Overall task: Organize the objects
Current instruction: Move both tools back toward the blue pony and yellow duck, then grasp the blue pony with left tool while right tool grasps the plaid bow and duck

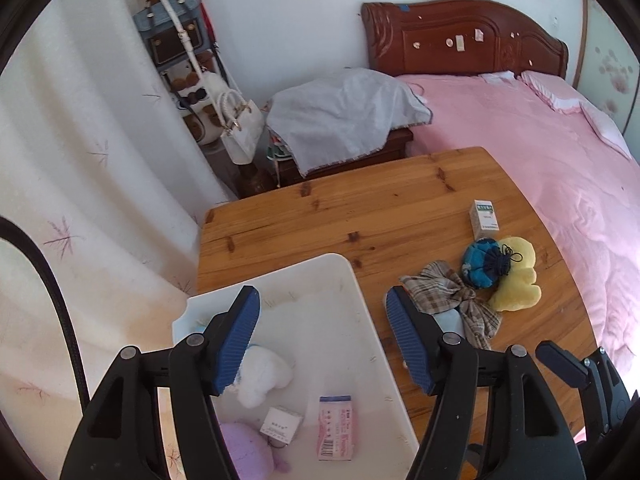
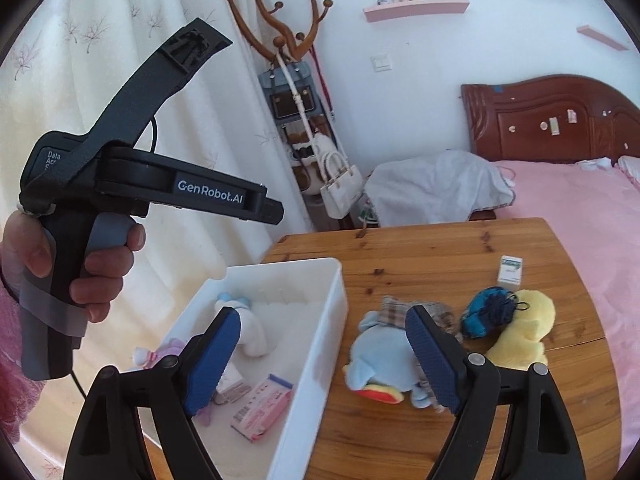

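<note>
My left gripper (image 1: 324, 340) hangs open and holds nothing above the white bin (image 1: 280, 270). In the bin lie a white plush (image 1: 262, 376), a purple plush (image 1: 244, 452), a pink box (image 1: 336, 428) and a small white box (image 1: 280, 426). My right gripper (image 2: 322, 314) is open too, over the bin's right wall (image 2: 336, 312), with nothing in it. On the wooden table (image 2: 440, 248) beside it lie a light blue plush (image 2: 380, 360), a plaid bow (image 1: 452, 296), a blue knitted ball (image 2: 488, 312), a yellow plush (image 2: 528, 328) and a white-green box (image 2: 510, 272).
A hand (image 2: 92, 264) holds the left tool's handle at the left. A white curtain (image 1: 80, 160) hangs left of the table. A pink bed (image 1: 540, 152) runs along its right side. A cloth-covered nightstand (image 1: 344, 116) and a coat rack with bags (image 2: 296, 92) stand behind.
</note>
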`<state>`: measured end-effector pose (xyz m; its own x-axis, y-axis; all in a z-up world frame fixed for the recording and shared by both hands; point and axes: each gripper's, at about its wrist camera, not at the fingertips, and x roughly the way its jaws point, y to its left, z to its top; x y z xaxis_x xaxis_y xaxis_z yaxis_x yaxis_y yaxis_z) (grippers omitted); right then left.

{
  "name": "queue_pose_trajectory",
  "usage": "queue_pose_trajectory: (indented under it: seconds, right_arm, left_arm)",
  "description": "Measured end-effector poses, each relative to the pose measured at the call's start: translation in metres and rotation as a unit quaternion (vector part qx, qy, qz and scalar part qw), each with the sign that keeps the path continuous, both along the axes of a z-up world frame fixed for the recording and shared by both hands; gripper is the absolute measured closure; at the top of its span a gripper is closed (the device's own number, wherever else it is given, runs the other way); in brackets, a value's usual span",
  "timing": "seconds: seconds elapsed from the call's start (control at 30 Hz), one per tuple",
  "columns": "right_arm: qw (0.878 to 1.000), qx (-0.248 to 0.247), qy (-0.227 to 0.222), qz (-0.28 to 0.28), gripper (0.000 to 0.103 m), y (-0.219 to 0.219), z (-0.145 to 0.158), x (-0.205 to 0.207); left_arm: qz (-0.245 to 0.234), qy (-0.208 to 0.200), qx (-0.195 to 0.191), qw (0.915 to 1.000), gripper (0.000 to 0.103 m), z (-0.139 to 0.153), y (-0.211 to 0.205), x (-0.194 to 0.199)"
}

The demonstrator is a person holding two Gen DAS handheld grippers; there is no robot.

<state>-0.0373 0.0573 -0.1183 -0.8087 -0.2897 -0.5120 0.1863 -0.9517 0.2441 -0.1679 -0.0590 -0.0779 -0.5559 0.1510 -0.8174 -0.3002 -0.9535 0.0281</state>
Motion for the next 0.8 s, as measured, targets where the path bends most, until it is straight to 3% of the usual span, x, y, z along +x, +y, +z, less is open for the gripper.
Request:
queue_pose_trajectory:
  seconds: [0.17, 0.37, 0.57, 0.8]
  right_arm:
    - [0.999, -0.010, -0.028, -0.024, 0.018, 0.025, -0.010, -0.010]
    - [0.994, -0.060, -0.073, -0.049, 0.018, 0.059, -0.028, -0.022]
    - [0.977, -0.153, -0.121, -0.085, 0.018, 0.096, -0.052, -0.037]
    - [0.958, -0.209, -0.164, -0.112, 0.018, 0.121, -0.080, -0.054]
  left_arm:
    - [0.004, -0.041, -0.021, 0.9989, 0.033, -0.008, 0.024, -0.013]
    - [0.001, -0.075, -0.023, 0.9969, 0.033, -0.019, 0.043, -0.020]
    - [-0.002, -0.123, -0.034, 0.9919, 0.033, -0.031, 0.063, -0.029]
    - [0.004, -0.196, -0.030, 0.9802, 0.033, -0.053, 0.081, -0.041]
